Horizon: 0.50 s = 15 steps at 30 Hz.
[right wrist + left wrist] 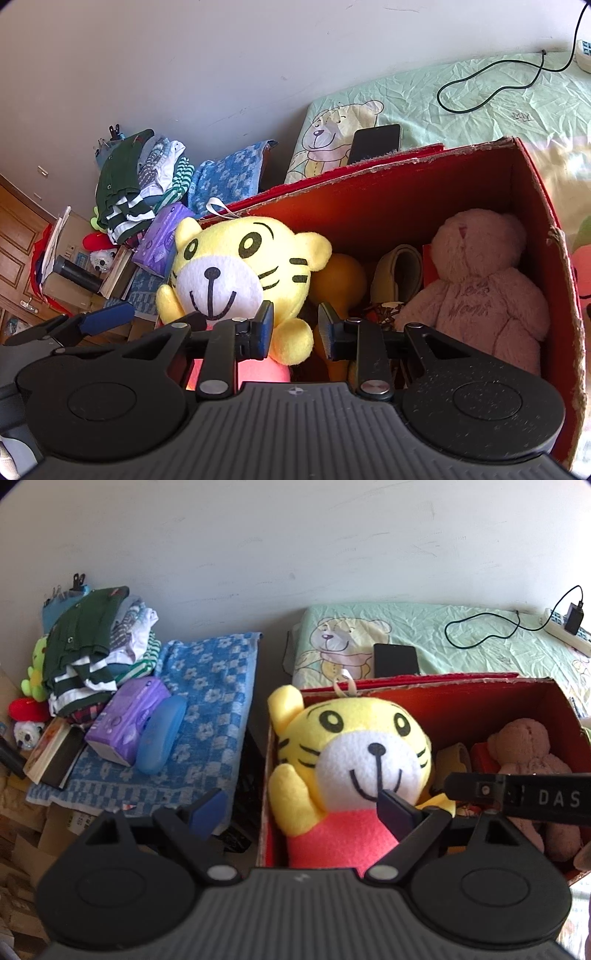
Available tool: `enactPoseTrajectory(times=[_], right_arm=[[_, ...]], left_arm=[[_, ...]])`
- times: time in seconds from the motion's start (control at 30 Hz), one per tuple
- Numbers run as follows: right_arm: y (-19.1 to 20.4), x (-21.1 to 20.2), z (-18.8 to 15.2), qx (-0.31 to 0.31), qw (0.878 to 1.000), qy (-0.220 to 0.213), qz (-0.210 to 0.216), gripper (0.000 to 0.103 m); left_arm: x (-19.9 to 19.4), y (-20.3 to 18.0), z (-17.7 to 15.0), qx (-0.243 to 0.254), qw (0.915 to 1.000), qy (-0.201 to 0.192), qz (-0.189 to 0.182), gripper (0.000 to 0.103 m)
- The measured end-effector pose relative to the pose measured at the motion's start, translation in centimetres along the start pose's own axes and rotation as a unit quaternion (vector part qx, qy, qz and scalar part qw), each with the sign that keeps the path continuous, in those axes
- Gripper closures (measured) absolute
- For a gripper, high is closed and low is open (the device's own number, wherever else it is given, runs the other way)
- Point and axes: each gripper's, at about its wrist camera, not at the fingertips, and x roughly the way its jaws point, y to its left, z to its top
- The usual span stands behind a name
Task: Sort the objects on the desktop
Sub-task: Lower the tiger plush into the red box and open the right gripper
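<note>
The tiger plush [236, 269] sits propped in the red box [532, 206]; left gripper [301, 808] gapes wide, right gripper [295, 328] narrowly parted, both empty; top-heavy, the toy may topple out over the box's left wall.

the yellow tiger plush [351, 753] sits upright at the left end of the red cardboard box [461, 698], its round striped head above the rim, white muzzle with a black nose and smile, a pink body below and a white loop on top. one yellow paw is raised beside its cheek. a pink teddy bear [484, 291] lies on its back at the box's right end, faint lettering on its chest. between the two plush toys lie an orange rounded toy [341, 277] and a cream-coloured roll [399, 273].
</note>
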Motion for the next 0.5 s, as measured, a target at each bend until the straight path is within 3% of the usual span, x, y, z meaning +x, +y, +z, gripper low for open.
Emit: enactPoseTrajectory(times=[0.2, 0.5], right_arm=[[0.3, -0.5, -0.6, -0.019, 0.999, -0.009, -0.027, 0.064], [0.4, -1.6, -1.6, -0.035, 0.998, -0.02, -0.05, 0.063]], left_arm=[[0.0, -0.5, 0.0, 0.012, 0.9997, 0.006, 0.021, 0.01], [0.0, -1.6, -0.3, 0.023, 0.9988, 0.011, 0.042, 0.009]])
